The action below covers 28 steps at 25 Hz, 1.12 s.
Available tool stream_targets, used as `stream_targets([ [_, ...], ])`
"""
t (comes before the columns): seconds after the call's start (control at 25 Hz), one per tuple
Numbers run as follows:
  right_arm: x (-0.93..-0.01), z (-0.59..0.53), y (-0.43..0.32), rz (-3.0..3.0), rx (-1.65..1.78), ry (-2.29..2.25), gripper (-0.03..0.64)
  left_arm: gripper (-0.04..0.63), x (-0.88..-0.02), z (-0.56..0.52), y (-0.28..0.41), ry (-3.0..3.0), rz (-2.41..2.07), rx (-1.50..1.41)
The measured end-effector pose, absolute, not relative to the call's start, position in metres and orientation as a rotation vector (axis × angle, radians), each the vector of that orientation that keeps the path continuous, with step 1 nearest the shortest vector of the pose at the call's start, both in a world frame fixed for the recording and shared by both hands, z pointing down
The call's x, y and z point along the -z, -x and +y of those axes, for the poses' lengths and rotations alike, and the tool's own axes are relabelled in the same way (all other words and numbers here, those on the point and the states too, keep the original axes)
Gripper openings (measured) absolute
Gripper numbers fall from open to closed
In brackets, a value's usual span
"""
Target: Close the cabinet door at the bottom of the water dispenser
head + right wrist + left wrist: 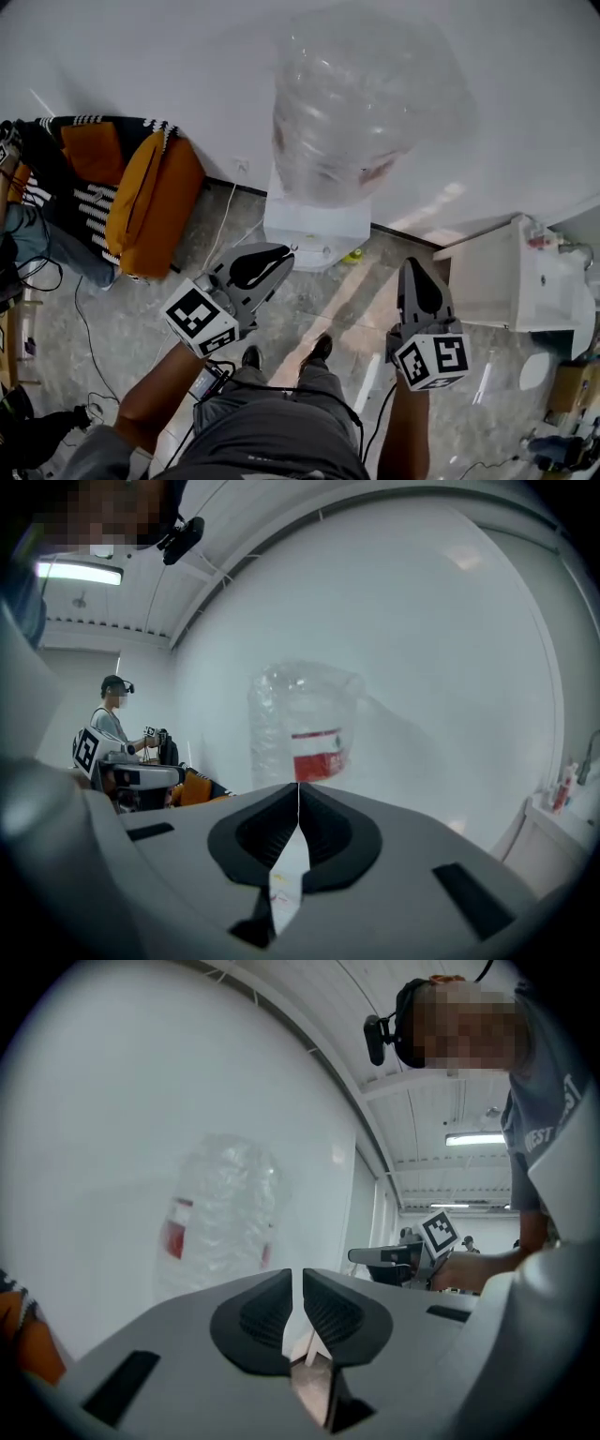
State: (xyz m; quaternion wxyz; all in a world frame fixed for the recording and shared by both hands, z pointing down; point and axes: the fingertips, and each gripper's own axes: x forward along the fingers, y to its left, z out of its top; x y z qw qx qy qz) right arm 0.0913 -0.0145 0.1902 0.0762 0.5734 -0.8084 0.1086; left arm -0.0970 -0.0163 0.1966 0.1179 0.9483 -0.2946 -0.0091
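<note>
At the floor's left edge an orange bag slumps against the wall. The left gripper is raised, jaws a sliver apart, nothing between. The water dispenser stands mid-floor against the wall, and its bottle hides the bottom cabinet door, so I can't tell open from closed. The right gripper has its jaws together, empty. Neither touches the dispenser; next, reach down to its base. A white sink unit sits at the right edge.
</note>
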Motion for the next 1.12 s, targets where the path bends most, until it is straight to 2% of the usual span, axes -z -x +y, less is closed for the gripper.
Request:
stream_targets([
  [0.6, -0.074, 0.03, -0.044, -2.532, -0.016, -1.723, 0.028, 0.041, -0.064, 0.004, 0.173, -3.053, -1.036, 0.113],
  [0.84, -0.052, 0.041, -0.032, -2.52, 0.087, -1.705, 0.028, 0.041, -0.063, 0.014, 0.193, -3.052, -1.123, -0.043],
  [1.12, -0.053, 0.05, -0.024, -2.506, 0.102, -1.691, 0.028, 0.041, -0.07, 0.02, 0.201, -3.042, -1.115, -0.065],
])
